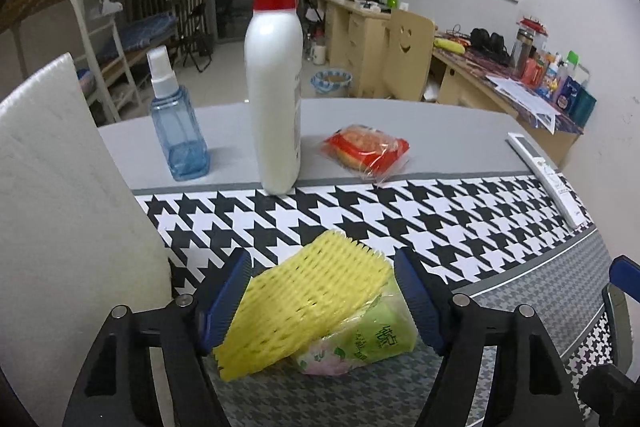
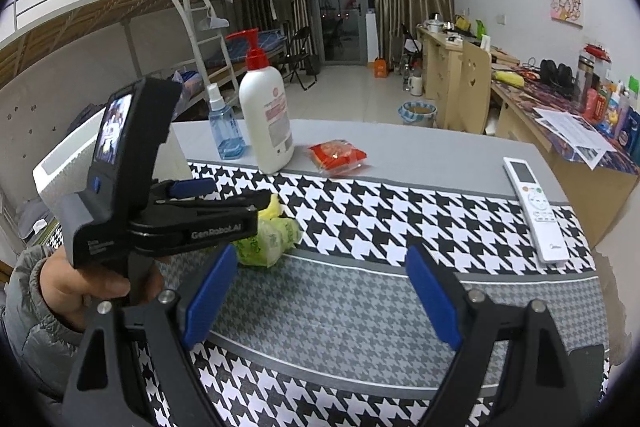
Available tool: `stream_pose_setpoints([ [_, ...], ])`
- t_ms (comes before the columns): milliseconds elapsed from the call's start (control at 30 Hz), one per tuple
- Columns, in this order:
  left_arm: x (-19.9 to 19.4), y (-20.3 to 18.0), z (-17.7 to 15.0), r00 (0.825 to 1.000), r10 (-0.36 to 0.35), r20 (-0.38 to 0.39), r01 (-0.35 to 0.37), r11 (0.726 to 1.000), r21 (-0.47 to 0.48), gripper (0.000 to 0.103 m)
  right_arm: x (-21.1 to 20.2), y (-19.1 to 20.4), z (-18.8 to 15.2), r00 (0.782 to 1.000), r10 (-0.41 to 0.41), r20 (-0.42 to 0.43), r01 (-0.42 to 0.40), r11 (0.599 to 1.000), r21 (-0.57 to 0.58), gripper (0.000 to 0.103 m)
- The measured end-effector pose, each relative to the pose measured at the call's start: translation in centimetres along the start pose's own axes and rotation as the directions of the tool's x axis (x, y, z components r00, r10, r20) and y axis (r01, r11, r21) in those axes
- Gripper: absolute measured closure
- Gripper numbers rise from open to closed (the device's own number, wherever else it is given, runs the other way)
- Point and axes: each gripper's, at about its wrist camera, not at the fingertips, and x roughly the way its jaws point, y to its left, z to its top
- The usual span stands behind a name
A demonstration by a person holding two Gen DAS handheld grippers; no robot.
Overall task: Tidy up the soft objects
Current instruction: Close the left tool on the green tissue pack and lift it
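Left gripper (image 1: 322,301) straddles the yellow foam net (image 1: 304,301) atop the green tissue pack (image 1: 372,341), near the white pump bottle (image 1: 276,79); contact is unclear. Only the right view shows the right gripper (image 2: 322,301) gaping empty.

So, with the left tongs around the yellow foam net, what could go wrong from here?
1. The yellow foam net lies on the green tissue pack, both between the left tongs; closing may catch both.
2. The net is soft and could crush or slip.
3. The tall pump bottle stands just behind; a forward push might tip it.
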Motion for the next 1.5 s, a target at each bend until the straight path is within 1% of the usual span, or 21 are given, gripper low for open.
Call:
stream_pose_setpoints([
  [100,0.4,0.1,0.0,1.0,0.011,-0.016,-0.011,1.0,-0.003,0.028,0.4,0.0,-0.1,1.0,0.002,-0.009,-0.002,1.0,-0.001,0.014],
  [200,1.1,0.2,-0.2,0.999,0.002,-0.037,-0.002,1.0,-0.005,0.028,0.7,0.1,0.0,1.0,0.005,-0.017,-0.005,1.0,-0.002,0.014],
  [267,1.5,0.3,-0.3,0.999,0.008,-0.053,-0.008,1.0,-0.005,0.033,0.7,0.1,-0.1,1.0,0.009,-0.015,-0.009,1.0,-0.001,0.014],
  [333,2.1,0.1,-0.5,0.997,0.019,-0.07,-0.018,1.0,0.015,0.048,0.7,0.1,-0.1,1.0,0.009,-0.014,-0.009,1.0,0.002,0.014],
  [400,2.7,-0.1,-0.7,0.994,0.002,-0.11,0.0,1.0,0.024,0.056,0.7,0.0,-0.1,1.0,0.004,-0.015,-0.004,1.0,0.007,0.014],
  [433,3.1,-0.2,-0.9,0.991,-0.003,-0.133,0.007,1.0,0.028,0.058,0.7,0.0,-0.1,1.0,0.003,-0.016,-0.003,1.0,0.009,0.014],
  [467,3.0,-0.4,-1.0,0.992,0.005,-0.126,0.0,0.999,0.036,0.058,0.7,0.0,-0.2,1.0,0.002,-0.016,-0.002,1.0,0.011,0.014],
  [500,2.9,-0.4,-1.0,0.992,0.011,-0.123,-0.006,0.999,0.043,0.061,0.6,-0.1,-0.3,1.0,0.002,-0.016,-0.002,1.0,0.013,0.014],
  [600,2.6,-0.4,-1.3,0.991,-0.003,-0.137,0.007,0.999,0.035,0.068,0.4,-0.1,-0.5,1.0,-0.001,-0.016,0.001,1.0,0.017,0.014],
  [667,1.9,-0.5,-1.9,0.99,-0.012,-0.139,0.017,0.999,0.038,0.071,0.0,-0.1,-0.7,1.0,-0.001,-0.012,0.001,1.0,0.018,0.014],
  [733,1.3,-0.5,-2.5,0.989,-0.026,-0.143,0.032,0.999,0.039,0.077,-0.3,-0.1,-0.9,1.0,0.0,-0.008,0.0,1.0,0.018,0.014],
  [800,0.7,-0.6,-3.4,0.982,-0.08,-0.173,0.086,0.996,0.029,0.079,-0.4,-0.1,-1.1,1.0,0.003,-0.008,-0.003,1.0,0.022,0.014],
  [833,0.3,-0.8,-3.9,0.981,-0.094,-0.172,0.1,0.994,0.03,0.08,-0.5,-0.1,-1.2,1.0,0.005,-0.009,-0.005,1.0,0.022,0.014],
  [900,-0.7,-1.2,-4.3,0.986,-0.085,-0.142,0.092,0.994,0.05,0.081,-0.6,0.0,-1.4,1.0,0.005,-0.009,-0.004,1.0,0.019,0.014],
  [967,-1.8,-1.5,-4.8,0.99,-0.092,-0.111,0.1,0.993,0.069,0.081,-0.8,0.1,-1.6,1.0,0.007,-0.01,-0.006,1.0,0.018,0.014],
  [1133,-3.7,-1.3,-5.3,0.99,-0.129,-0.059,0.133,0.989,0.067,0.081,-1.1,0.4,-2.0,1.0,0.006,-0.011,-0.006,1.0,0.002,0.014],
  [1233,-4.5,-1.2,-5.7,0.99,-0.135,-0.038,0.138,0.987,0.079,0.081,-1.0,0.5,-2.2,1.0,0.006,-0.02,-0.005,1.0,0.0,0.014],
  [1333,-5.2,-1.0,-6.1,0.993,-0.12,-0.013,0.121,0.989,0.09,0.081,-0.8,0.7,-2.3,0.999,0.015,-0.029,-0.015,1.0,-0.006,0.014],
  [1400,-5.6,-0.8,-6.6,0.992,-0.128,-0.01,0.129,0.988,0.089,0.081,-0.5,0.8,-2.4,0.999,0.009,-0.034,-0.01,1.0,-0.015,0.014],
  [1467,-5.8,-0.7,-7.1,0.99,-0.139,-0.017,0.14,0.987,0.085,0.079,-0.4,0.9,-2.2,0.999,0.008,-0.04,-0.009,1.0,-0.02,0.014],
  [1500,-5.9,-0.7,-7.2,0.99,-0.142,-0.018,0.143,0.986,0.084,0.074,-0.3,0.9,-2.1,0.999,0.005,-0.04,-0.006,1.0,-0.022,0.014],
])
